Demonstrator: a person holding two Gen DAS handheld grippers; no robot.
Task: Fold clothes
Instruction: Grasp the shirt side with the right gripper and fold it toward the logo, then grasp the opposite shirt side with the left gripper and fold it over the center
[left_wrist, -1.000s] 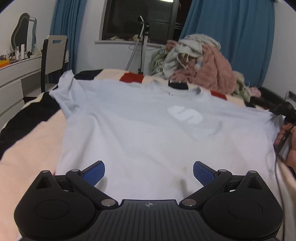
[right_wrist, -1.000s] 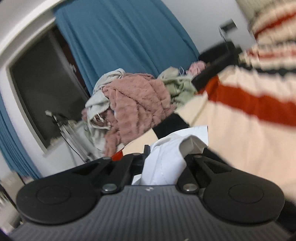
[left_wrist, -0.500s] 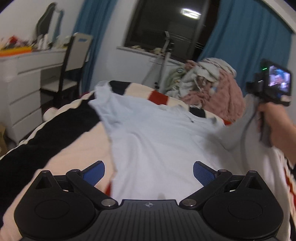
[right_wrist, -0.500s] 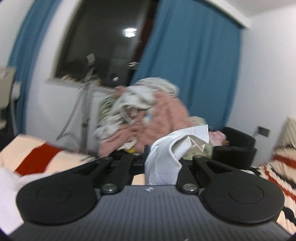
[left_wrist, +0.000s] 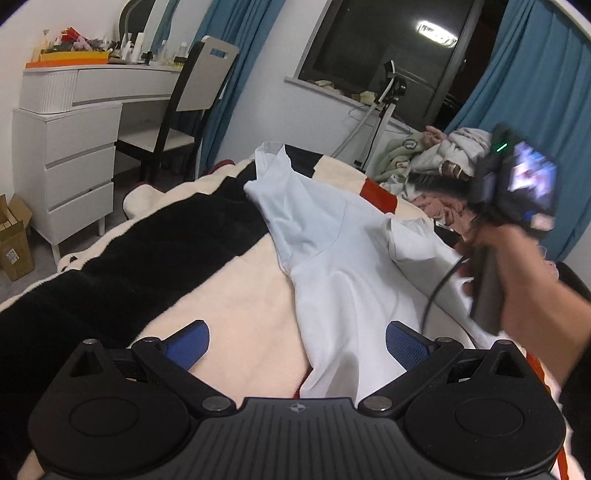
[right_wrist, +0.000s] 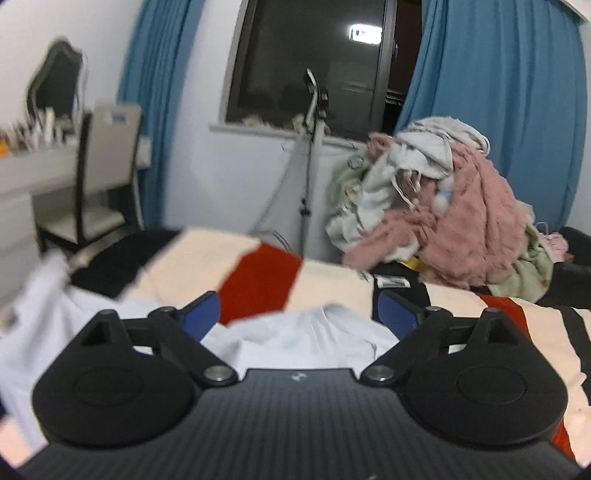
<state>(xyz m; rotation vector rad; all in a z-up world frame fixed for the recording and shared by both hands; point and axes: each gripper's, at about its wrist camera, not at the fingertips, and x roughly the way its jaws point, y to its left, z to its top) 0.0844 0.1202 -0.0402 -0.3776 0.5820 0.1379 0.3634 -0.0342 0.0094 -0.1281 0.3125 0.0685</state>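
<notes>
A pale blue T-shirt (left_wrist: 332, 266) lies on the bed's blanket (left_wrist: 229, 295), its right side folded over toward the middle. My left gripper (left_wrist: 297, 338) is open and empty, hovering over the shirt's near left edge. My right gripper (right_wrist: 299, 308) is open and empty above the folded shirt (right_wrist: 306, 332). In the left wrist view the right gripper's handle (left_wrist: 491, 291) is held in a hand to the right of the shirt.
A heap of unfolded clothes (right_wrist: 436, 218) sits at the bed's far end. A white dresser (left_wrist: 70, 158) and a chair (left_wrist: 184, 110) stand to the left. Blue curtains (right_wrist: 498, 110) and a dark window (right_wrist: 314, 62) are behind.
My right gripper carried the shirt's right side over toward the middle, then opened and let it go. My left gripper swung left while staying open.
</notes>
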